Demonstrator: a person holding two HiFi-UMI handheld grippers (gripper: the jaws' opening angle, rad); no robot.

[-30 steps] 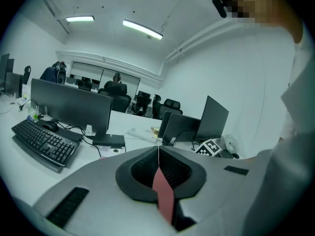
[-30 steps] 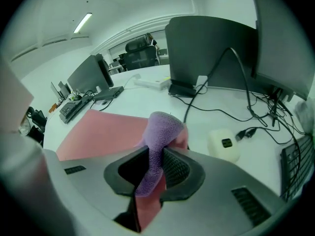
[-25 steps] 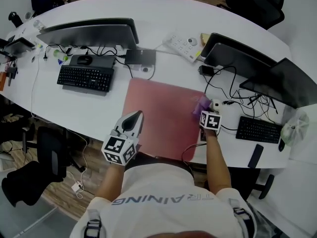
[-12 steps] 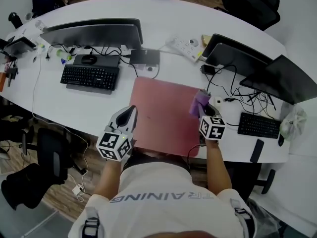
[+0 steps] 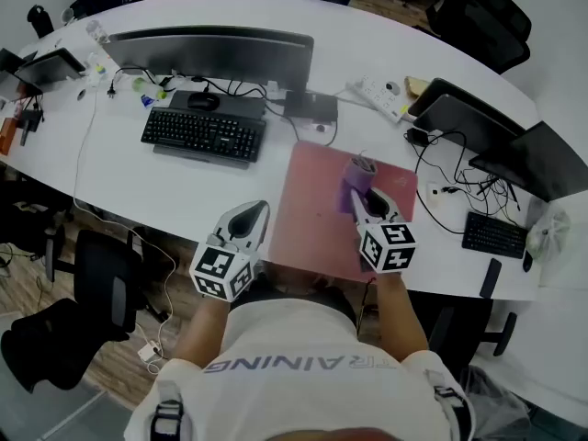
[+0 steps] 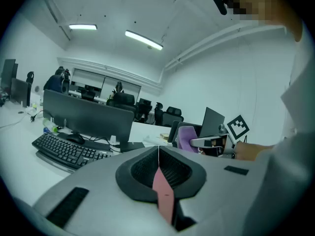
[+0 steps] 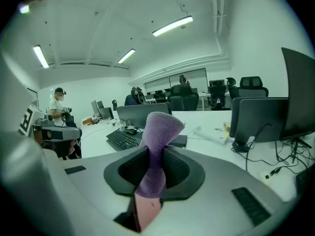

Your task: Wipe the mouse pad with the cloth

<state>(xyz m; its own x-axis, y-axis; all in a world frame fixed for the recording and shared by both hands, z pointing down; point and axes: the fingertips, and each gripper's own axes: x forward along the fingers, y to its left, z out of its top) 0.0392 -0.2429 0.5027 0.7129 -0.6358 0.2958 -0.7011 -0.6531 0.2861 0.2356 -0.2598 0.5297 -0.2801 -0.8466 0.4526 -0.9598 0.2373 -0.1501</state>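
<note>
The pink mouse pad [image 5: 317,200] lies on the white desk [image 5: 165,191] in front of me. A purple cloth [image 5: 357,178] hangs pinched in my right gripper [image 5: 365,196], which is held over the pad's right half; it sticks up between the jaws as a purple cloth [image 7: 156,146] in the right gripper view. My left gripper [image 5: 250,217] hovers at the pad's near left corner with its jaws together and nothing in them. The left gripper view shows the right gripper [image 6: 209,141] with the purple cloth [image 6: 184,136] off to the right.
A black keyboard [image 5: 204,134] and a monitor [image 5: 211,53] stand to the left of the pad. A power strip [image 5: 384,96], more monitors [image 5: 478,127], cables [image 5: 450,191] and a second keyboard [image 5: 496,235] crowd the right side. Office chairs [image 5: 83,292] stand near the desk's front edge.
My right gripper has carried the cloth from the pad's right edge leftward over the pad. The left gripper has stayed near the pad's near left corner.
</note>
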